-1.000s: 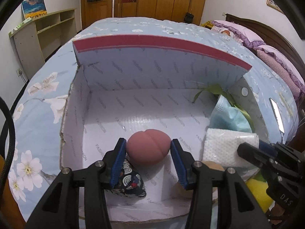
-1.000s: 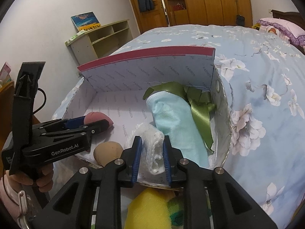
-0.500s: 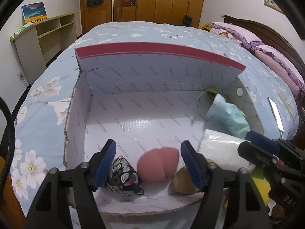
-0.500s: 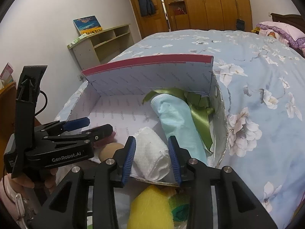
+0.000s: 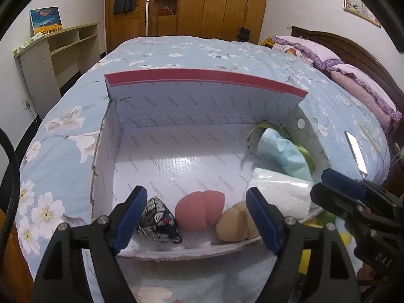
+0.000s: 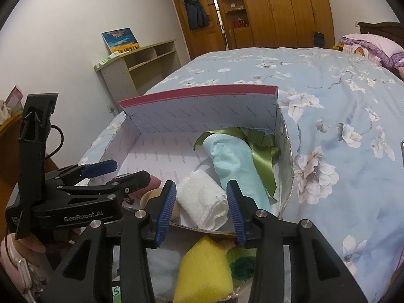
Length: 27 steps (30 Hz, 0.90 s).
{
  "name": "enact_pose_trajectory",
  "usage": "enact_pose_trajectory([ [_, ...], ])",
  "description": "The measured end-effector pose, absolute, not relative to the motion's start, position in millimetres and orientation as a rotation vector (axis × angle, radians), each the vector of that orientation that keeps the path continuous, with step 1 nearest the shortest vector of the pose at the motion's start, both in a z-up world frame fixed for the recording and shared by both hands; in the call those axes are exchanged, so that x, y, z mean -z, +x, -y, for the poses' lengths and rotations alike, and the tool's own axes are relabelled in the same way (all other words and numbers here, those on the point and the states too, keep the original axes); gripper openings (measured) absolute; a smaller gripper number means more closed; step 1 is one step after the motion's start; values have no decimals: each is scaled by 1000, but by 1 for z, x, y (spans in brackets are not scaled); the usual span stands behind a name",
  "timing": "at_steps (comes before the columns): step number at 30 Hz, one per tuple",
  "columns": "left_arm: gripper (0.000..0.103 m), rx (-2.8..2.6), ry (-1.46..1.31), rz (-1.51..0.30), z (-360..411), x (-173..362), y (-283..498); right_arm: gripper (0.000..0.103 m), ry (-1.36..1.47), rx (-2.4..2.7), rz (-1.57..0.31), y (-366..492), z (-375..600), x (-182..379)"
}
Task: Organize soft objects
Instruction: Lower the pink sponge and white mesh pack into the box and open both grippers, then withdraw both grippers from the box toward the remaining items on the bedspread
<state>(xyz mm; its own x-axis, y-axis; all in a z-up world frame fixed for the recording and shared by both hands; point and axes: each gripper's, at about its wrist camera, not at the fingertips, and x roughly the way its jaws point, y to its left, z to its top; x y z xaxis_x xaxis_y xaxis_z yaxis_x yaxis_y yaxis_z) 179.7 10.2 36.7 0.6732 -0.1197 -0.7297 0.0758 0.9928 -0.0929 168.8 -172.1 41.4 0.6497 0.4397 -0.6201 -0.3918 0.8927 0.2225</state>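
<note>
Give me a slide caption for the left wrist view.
Left gripper, jaws opening, above a pink sponge lying free in the white box on the bed.

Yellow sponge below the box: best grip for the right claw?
Take the yellow sponge across its upper end, coming straight down from above. That end points up and is bare; the green item crowds its right side. The right claw is opening with nothing held.

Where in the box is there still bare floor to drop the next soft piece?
Free: the box floor's middle and back left, between the left wall, the raised flap and the blue cloth. Crowded: the front edge, with patterned pouch, pink sponge, tan sponge and white towel; green ribbon fills the right side.
</note>
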Motion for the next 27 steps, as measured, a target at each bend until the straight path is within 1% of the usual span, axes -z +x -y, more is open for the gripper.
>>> enact_pose_trajectory([
  [3, 84, 125, -60, -819, -9, -40, 172, 43, 76, -473, -716, 165, 174, -44],
  [5, 89, 131, -58, -819, -8, -42, 167, 44, 79, -472, -712, 162, 175, -46],
  [6, 90, 133, -58, -820, -7, -43, 165, 44, 79, -471, -710, 161, 176, -47],
  [27, 90, 180, -41, -865, 1, -43, 123, 44, 55, -413, -665, 131, 197, -63],
])
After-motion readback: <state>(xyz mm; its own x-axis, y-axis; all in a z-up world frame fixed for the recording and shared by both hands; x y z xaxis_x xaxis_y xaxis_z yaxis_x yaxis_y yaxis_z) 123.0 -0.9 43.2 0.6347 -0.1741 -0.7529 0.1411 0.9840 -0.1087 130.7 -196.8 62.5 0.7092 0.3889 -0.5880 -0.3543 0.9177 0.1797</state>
